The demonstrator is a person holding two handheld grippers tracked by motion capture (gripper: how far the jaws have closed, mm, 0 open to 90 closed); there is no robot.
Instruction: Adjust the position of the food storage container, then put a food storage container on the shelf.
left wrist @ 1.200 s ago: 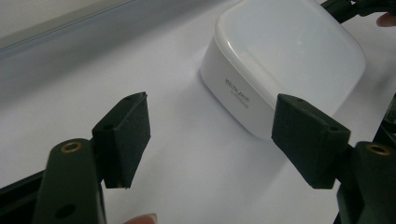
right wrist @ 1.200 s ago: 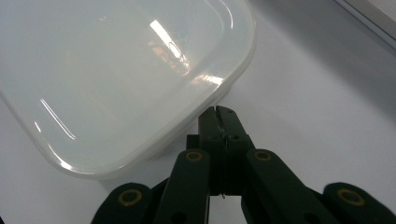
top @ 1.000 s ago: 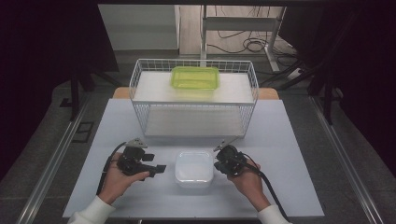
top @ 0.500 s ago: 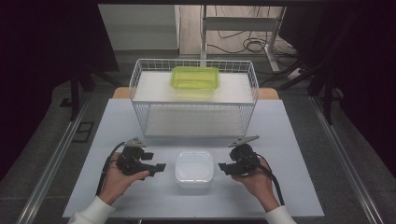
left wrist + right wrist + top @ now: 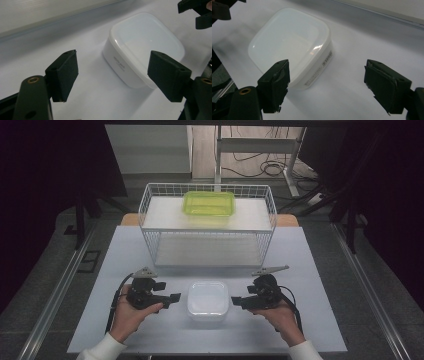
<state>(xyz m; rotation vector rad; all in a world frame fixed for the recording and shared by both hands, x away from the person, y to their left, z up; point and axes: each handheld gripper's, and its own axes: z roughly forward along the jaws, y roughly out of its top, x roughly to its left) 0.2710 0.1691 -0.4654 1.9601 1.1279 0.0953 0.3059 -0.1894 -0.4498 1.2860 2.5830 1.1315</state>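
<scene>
Your left gripper rests low over the table with its jaws spread wide and nothing between them, aimed at the white lidded container just to its right. Your right gripper mirrors it from the other side, jaws equally wide and empty, close to the container but not touching. In the left gripper view the container lies ahead between the pads; in the right gripper view the container lies ahead, toward the left jaw.

Around you the pale table carries a white wire basket at its far side, with a green container on its top shelf. Beyond is dim floor with cables.

Compared with a second ago, your right gripper has backed off from the container's edge and swung to face it; your left has barely shifted.
</scene>
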